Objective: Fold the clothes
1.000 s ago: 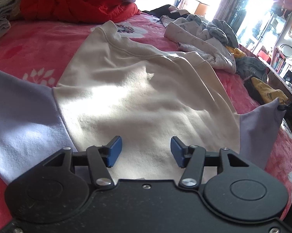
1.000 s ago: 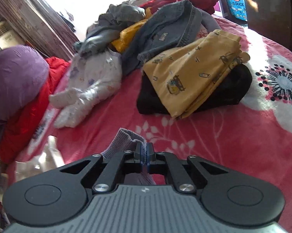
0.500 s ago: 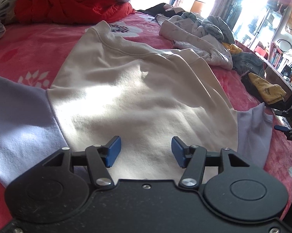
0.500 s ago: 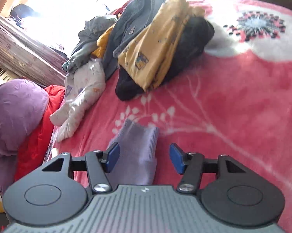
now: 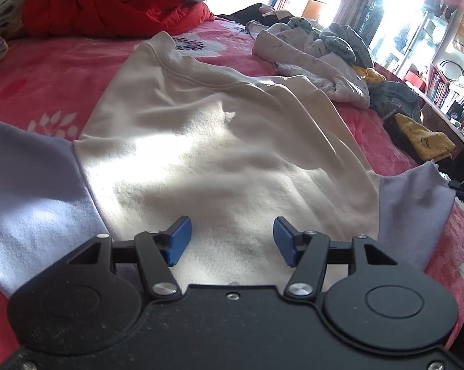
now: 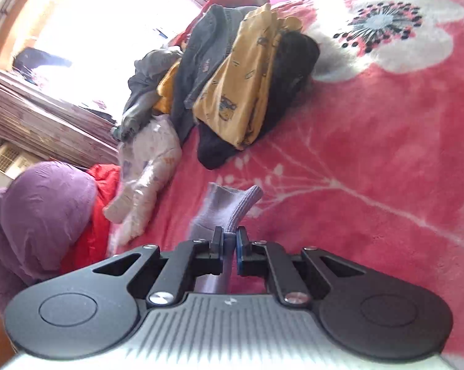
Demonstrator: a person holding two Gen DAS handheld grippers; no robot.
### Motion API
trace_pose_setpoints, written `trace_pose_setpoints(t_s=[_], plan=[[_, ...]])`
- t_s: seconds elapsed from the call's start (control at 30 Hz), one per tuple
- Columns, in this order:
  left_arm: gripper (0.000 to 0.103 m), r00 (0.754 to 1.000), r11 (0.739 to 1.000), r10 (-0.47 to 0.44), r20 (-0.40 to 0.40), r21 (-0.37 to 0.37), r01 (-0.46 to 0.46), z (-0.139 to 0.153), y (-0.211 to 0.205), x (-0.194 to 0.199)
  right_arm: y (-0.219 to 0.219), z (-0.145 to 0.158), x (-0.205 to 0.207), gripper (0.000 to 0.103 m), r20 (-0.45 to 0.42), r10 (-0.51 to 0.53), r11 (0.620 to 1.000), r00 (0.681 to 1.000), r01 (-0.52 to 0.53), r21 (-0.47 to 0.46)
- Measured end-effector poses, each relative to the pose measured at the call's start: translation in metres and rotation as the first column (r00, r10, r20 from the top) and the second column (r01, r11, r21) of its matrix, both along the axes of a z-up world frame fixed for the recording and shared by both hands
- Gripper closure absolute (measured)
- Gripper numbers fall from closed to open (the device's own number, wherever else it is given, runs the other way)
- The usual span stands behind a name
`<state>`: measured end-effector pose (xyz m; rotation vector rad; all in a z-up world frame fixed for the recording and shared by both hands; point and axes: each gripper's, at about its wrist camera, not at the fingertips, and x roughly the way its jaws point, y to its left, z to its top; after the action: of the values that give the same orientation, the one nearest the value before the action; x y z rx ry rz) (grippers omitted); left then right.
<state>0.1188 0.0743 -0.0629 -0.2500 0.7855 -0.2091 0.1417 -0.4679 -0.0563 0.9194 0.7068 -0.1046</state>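
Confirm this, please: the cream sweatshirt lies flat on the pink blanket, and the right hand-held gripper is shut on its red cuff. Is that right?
The cuff's colour is wrong. The right hand-held gripper is shut on a lilac cuff, not a red one, as the right wrist view shows. The rest holds: the cream sweatshirt lies flat on the pink blanket.
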Motion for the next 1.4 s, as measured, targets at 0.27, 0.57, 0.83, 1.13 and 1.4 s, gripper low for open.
trace_pose_setpoints(t_s=[0.27, 0.57, 0.83, 1.13, 1.4], plan=[[0.043, 1.000, 1.000, -0.004, -0.002, 0.005, 0.004, 0.000, 0.000, 0.000, 0.013, -0.009, -0.005, 0.070, -0.025, 0.015, 0.973, 1.000, -0.020, -0.230], [0.042, 1.000, 1.000, -0.012, 0.000, 0.016, 0.012, -0.001, -0.001, 0.000, 0.052, 0.017, 0.014, 0.070, 0.089, 0.250, 0.908, 0.964, -0.202, -0.366], [0.040, 1.000, 1.000, -0.020, 0.006, 0.010, 0.020, -0.001, -0.001, 0.001, 0.085, -0.019, 0.060, 0.087, -0.138, 0.325, 0.756, 0.936, -0.345, -0.557], [0.040, 0.995, 0.999, 0.007, 0.097, 0.036, -0.011, 0.015, 0.005, 0.014, 0.131, 0.028, 0.059, 0.069, -0.018, 0.399, 0.745, 0.917, -0.336, -0.576], [0.041, 0.976, 0.994, 0.106, 0.189, -0.008, -0.107, 0.051, 0.066, 0.059, 0.213, 0.025, 0.133, 0.058, -0.027, 0.557, 0.714, 0.830, -0.496, -0.495]])
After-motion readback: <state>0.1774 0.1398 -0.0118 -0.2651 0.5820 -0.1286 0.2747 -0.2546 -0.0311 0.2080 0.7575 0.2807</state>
